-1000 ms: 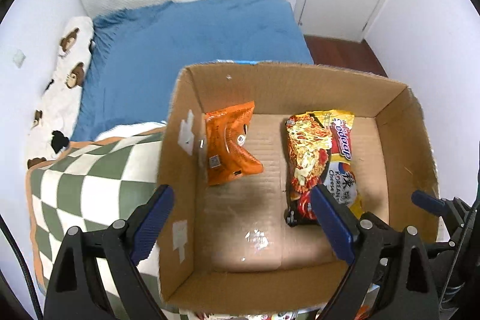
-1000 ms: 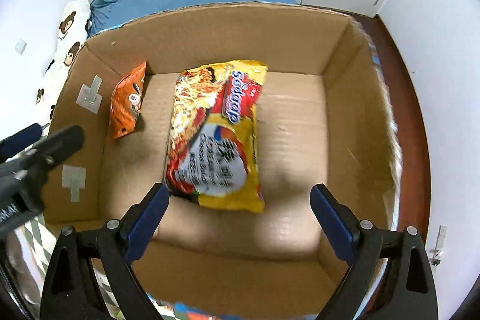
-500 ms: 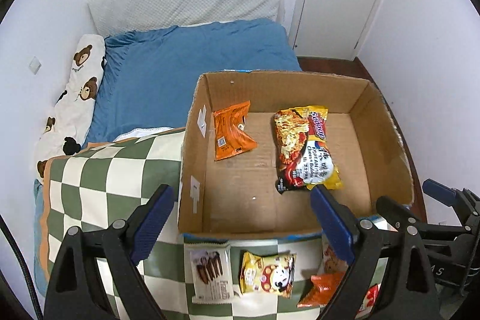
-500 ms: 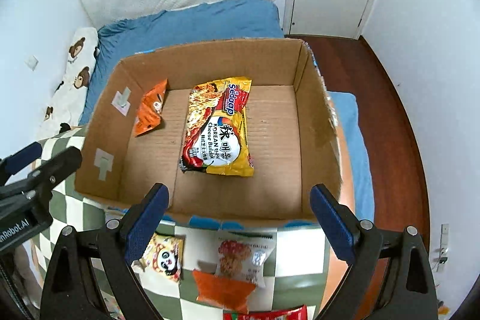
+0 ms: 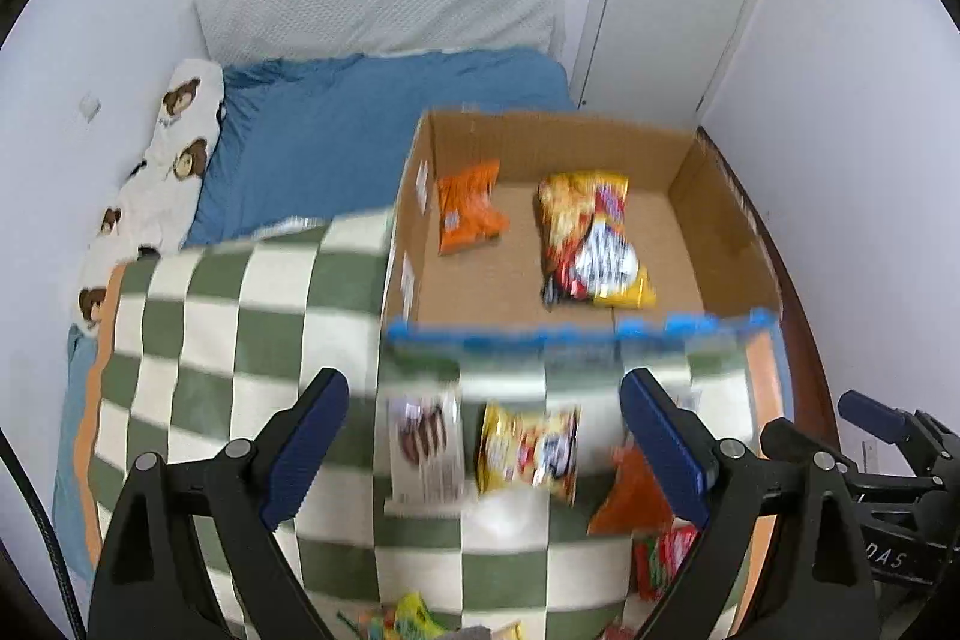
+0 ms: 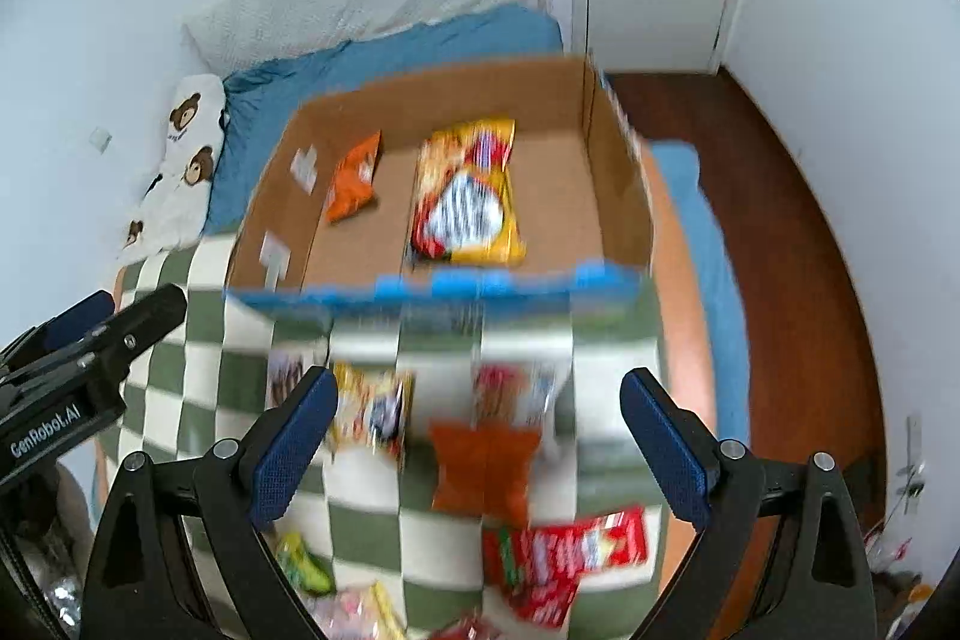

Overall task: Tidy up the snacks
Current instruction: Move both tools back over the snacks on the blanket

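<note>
Both tools, left tool (image 5: 483, 439) and right tool (image 6: 474, 436), were black plastic frames with blue textured fingertips (image 6: 288, 436), silver screws, and white "GenRobot.AI" lettering.

The left gripper (image 5: 485, 445) fills the lower frame of its own view, blue-padded fingers (image 5: 306, 445) spread wide with nothing between them. The right gripper (image 6: 474, 442) is likewise spread and empty, low in frame.

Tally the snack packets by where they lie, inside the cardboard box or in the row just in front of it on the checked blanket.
Inside the cardboard box: 2, orange packet and noodle packet
Front row on the checked blanket: 3
Total: 5
</note>
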Tool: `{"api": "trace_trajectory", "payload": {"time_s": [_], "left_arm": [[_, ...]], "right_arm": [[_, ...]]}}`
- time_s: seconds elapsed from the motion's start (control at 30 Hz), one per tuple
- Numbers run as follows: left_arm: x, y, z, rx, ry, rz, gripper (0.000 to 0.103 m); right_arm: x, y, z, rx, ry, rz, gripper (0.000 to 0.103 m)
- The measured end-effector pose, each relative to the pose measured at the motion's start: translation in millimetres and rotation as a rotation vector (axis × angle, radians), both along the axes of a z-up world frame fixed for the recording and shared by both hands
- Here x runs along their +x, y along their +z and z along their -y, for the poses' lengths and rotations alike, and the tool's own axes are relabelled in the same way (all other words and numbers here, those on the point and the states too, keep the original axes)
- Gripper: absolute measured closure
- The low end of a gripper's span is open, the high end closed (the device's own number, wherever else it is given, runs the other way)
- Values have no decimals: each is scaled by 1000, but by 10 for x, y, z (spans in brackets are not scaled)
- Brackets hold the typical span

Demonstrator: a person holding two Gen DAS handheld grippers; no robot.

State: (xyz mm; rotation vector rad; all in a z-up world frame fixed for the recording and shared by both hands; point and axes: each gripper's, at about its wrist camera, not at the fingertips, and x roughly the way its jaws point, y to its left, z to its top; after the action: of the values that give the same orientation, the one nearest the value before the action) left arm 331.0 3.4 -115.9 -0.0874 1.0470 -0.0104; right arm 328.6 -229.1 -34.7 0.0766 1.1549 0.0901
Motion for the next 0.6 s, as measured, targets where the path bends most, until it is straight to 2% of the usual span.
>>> {"api": "trace_trajectory", "payload": {"time_s": [0.13, 0.23, 0.33, 0.4, 0.6], "left_arm": [[-366, -345, -61, -10, 3, -89, 10], [-660, -645, -24, 22, -42, -158, 10], [-976, -959, 96, 89, -152, -236, 10], [-1201, -1189, 225, 141, -262, -291, 10], [-1761, -1775, 580, 281, -514, -437, 10]], "right_arm": [[-361, -387, 116, 40, -36, -105, 6], [-663, -794, 229, 101, -81, -210, 6], [-958, -1118, 301, 121, -113, -284, 6], [-1193, -1349, 358, 145, -134, -346, 6], [-1661, -1766, 482, 162, -187, -450, 6]]}}
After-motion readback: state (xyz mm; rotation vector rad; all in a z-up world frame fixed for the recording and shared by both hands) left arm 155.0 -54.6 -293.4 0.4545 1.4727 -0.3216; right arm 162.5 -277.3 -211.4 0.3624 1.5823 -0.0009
